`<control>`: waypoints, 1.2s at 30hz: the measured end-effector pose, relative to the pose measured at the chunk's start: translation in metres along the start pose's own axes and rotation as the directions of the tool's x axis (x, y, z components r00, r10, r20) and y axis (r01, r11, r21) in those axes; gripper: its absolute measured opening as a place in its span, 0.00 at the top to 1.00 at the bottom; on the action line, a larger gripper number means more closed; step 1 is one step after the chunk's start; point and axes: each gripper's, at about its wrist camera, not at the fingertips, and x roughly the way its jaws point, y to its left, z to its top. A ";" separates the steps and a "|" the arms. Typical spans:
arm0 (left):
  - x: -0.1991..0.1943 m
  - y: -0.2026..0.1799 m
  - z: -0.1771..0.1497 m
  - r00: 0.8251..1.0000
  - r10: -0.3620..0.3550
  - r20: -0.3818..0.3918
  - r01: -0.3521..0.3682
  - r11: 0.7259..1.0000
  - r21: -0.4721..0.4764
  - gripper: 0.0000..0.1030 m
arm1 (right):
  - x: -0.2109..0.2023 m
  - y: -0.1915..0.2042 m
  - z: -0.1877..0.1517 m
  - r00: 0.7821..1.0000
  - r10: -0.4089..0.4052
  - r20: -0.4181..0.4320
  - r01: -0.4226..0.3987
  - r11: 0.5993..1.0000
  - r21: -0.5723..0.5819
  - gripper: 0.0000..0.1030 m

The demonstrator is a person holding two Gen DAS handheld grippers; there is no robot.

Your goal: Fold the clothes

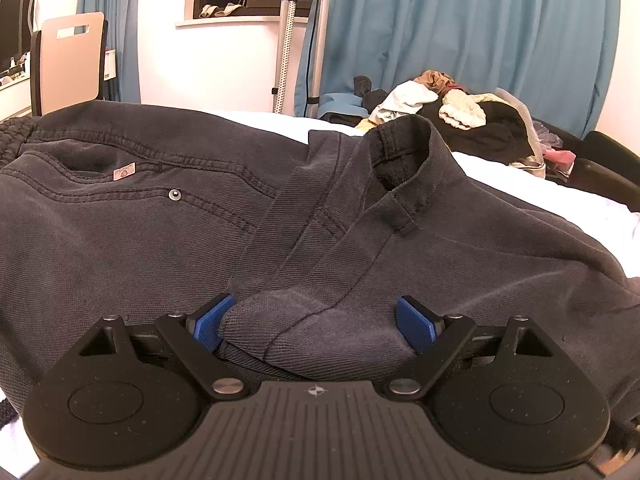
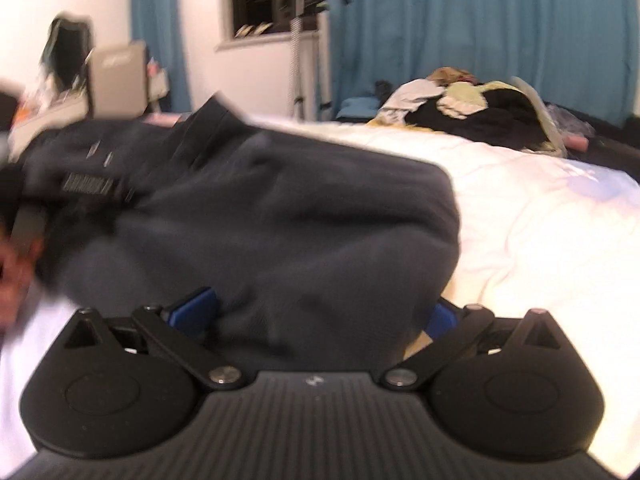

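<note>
Dark trousers (image 1: 168, 220) are spread on the white bed (image 1: 540, 192). A bunched fold is straddled by the wide-open left gripper (image 1: 314, 322), one pad touching. The right gripper (image 2: 320, 314) is spread around blurred cloth; grip cannot be told.

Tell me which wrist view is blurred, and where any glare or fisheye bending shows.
Left wrist view: sharp; stitching on the dark trousers reads clearly; dark fisheye corners. Right wrist view: motion-blurred throughout, trousers smeared; white bedding blown out by glare at right.
</note>
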 end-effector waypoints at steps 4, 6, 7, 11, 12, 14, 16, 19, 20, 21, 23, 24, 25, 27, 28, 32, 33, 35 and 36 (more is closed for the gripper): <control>0.000 0.001 0.000 1.000 -0.004 0.000 0.004 1.000 -0.002 0.13 | 0.009 -0.006 -0.022 0.999 0.038 -0.039 -0.035 0.997 0.064 0.00; 0.000 0.002 0.000 1.000 -0.010 0.000 0.010 1.000 -0.007 0.13 | 0.008 -0.005 -0.023 0.999 0.040 -0.033 -0.037 0.997 0.068 0.00; 0.000 0.003 0.000 1.000 -0.011 0.000 0.011 1.000 -0.008 0.13 | 0.008 -0.004 -0.023 0.999 0.038 -0.030 -0.036 0.997 0.064 0.00; 0.000 0.003 0.000 1.000 -0.015 0.001 0.015 1.000 -0.008 0.13 | 0.007 0.004 -0.029 1.000 0.001 -0.014 0.000 0.999 0.052 0.00; 0.000 0.004 0.000 1.000 -0.017 0.002 0.017 1.000 -0.009 0.13 | 0.006 0.007 -0.029 1.000 -0.014 -0.010 0.014 0.999 0.050 0.00; 0.000 0.005 -0.001 1.000 -0.021 0.002 0.021 1.000 -0.012 0.13 | 0.002 0.009 -0.032 0.999 -0.032 0.011 0.031 0.999 0.041 0.00; 0.000 0.004 -0.001 1.000 -0.022 0.003 0.022 1.000 -0.012 0.13 | 0.002 0.003 -0.034 1.000 -0.011 0.015 0.010 0.998 0.068 0.00; 0.000 0.003 -0.001 1.000 -0.021 0.002 0.021 1.000 -0.016 0.13 | 0.003 -0.011 -0.035 0.999 0.044 0.013 -0.046 0.989 0.142 0.00; 0.000 0.003 -0.001 1.000 -0.021 0.002 0.021 1.000 -0.017 0.12 | 0.002 -0.014 -0.035 0.998 0.057 0.022 -0.060 0.986 0.159 0.00; 0.000 0.003 -0.001 1.000 -0.020 0.002 0.020 1.000 -0.016 0.12 | 0.001 -0.016 -0.036 0.998 0.062 0.029 -0.066 0.984 0.166 0.00; 0.000 0.002 -0.002 1.000 -0.019 0.003 0.019 1.000 -0.013 0.12 | 0.001 -0.015 -0.035 0.998 0.058 0.025 -0.061 0.985 0.160 0.00; 0.000 0.002 -0.002 1.000 -0.019 0.003 0.019 1.000 -0.013 0.12 | 0.002 -0.014 -0.035 0.998 0.056 0.021 -0.059 0.986 0.157 0.00; -0.001 0.001 -0.002 1.000 -0.019 0.003 0.019 1.000 -0.015 0.12 | 0.001 -0.015 -0.034 0.998 0.057 0.020 -0.059 0.986 0.158 0.00; -0.001 0.001 -0.002 1.000 -0.017 0.003 0.017 1.000 -0.014 0.12 | 0.000 -0.015 -0.035 0.998 0.061 0.026 -0.065 0.985 0.163 0.00; -0.001 0.000 -0.002 1.000 -0.017 0.003 0.017 1.000 -0.012 0.12 | 0.000 -0.015 -0.035 0.998 0.062 0.028 -0.066 0.984 0.164 0.00; 0.000 0.002 -0.002 1.000 -0.018 0.004 0.018 1.000 -0.011 0.12 | 0.000 -0.014 -0.035 0.997 0.064 0.034 -0.068 0.984 0.167 0.00; 0.000 0.002 -0.002 1.000 -0.019 0.004 0.019 1.000 -0.012 0.12 | -0.001 -0.014 -0.035 0.997 0.065 0.036 -0.071 0.983 0.170 0.00; 0.000 0.002 -0.002 1.000 -0.020 0.004 0.020 1.000 -0.013 0.12 | -0.001 -0.015 -0.035 0.997 0.068 0.038 -0.074 0.982 0.174 0.00; 0.000 0.002 -0.002 1.000 -0.020 0.004 0.020 1.000 -0.013 0.12 | -0.002 -0.015 -0.035 0.997 0.069 0.039 -0.075 0.982 0.176 0.00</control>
